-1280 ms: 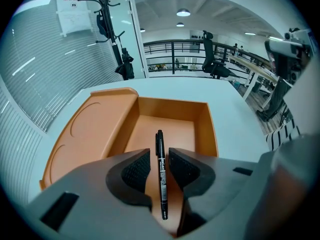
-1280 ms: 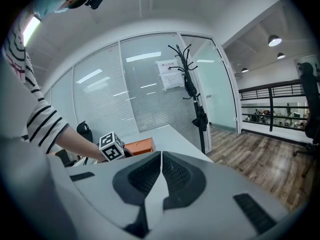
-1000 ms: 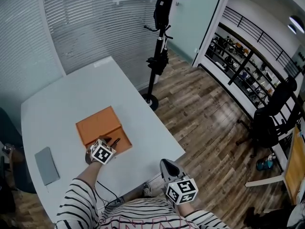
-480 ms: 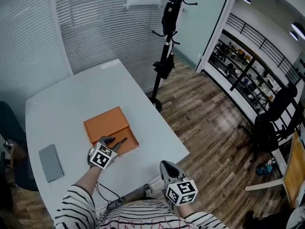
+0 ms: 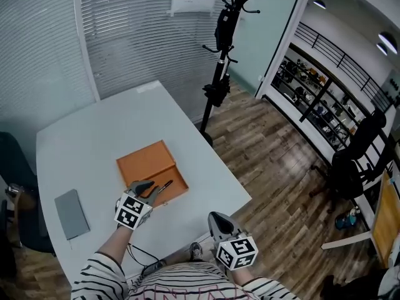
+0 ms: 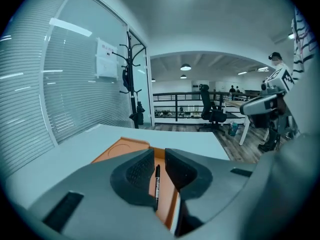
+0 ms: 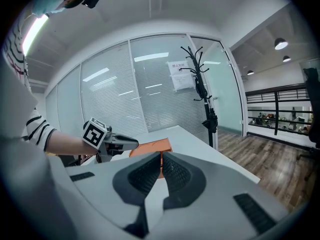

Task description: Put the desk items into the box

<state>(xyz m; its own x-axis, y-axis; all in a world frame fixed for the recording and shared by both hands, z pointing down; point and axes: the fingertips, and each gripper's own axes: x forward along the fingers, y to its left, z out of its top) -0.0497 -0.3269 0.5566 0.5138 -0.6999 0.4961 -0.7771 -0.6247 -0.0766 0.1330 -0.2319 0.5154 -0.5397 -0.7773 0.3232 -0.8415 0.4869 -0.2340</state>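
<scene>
An open orange box [image 5: 145, 162] lies on the white desk [image 5: 94, 136], with its shallow tray on the near right side. My left gripper [image 5: 152, 188] is shut on a black pen [image 5: 164, 185] that sticks out over the tray. In the left gripper view the pen [image 6: 157, 180] runs between the two pads [image 6: 137, 171], above the orange box [image 6: 120, 150]. My right gripper [image 5: 215, 218] is off the desk's near edge, close to my body, shut on nothing. Its view shows the jaws [image 7: 161, 160] together, with the left gripper [image 7: 117, 143] and the box [image 7: 152, 146] beyond.
A grey notebook [image 5: 72, 212] lies on the desk's near left. A black coat stand [image 5: 219, 61] rises off the desk's far right corner. Wood floor and a black office chair [image 5: 359, 155] are to the right, and a dark chair [image 5: 9, 161] stands at the left.
The head view has shifted a little. My left gripper stays shut on the pen over the box's near side. The right gripper has hardly moved.
</scene>
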